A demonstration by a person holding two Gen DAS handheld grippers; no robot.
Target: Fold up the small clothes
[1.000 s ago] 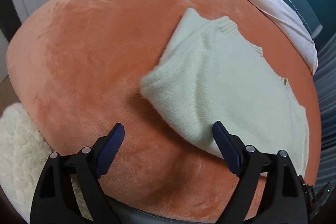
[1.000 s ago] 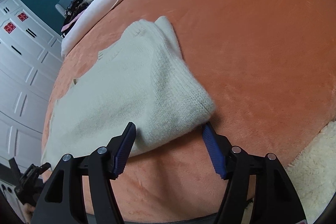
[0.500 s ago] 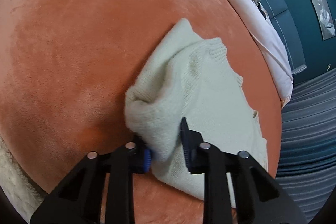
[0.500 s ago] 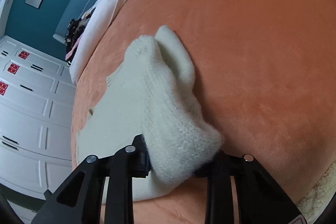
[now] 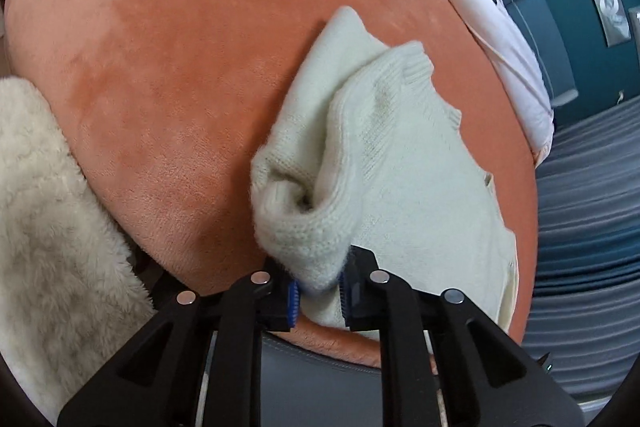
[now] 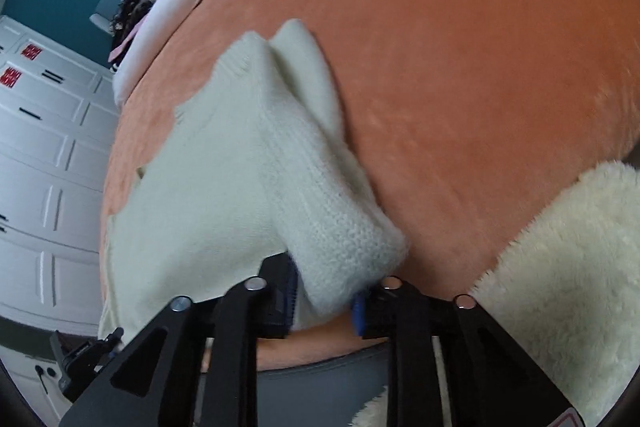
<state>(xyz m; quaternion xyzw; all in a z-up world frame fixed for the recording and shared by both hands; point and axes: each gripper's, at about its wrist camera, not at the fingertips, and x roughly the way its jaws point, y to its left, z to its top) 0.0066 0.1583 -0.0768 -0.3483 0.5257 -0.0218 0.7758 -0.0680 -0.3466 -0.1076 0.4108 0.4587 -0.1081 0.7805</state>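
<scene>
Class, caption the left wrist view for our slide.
Left gripper pinches the sweater on the orange blanket.

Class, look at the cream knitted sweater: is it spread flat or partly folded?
Partly folded: one edge of the sweater is doubled over and bunched; the rest lies flat on the orange blanket.

The sweater [image 5: 400, 163] covered most of the left gripper's blue pads [image 5: 293, 301], low in the frame. In the right wrist view, knit likewise hid the right gripper's pads [image 6: 359, 311], so contact there was unclear. A dark pile of clothes [image 6: 138, 7], upper left, was too blurred to identify.
</scene>
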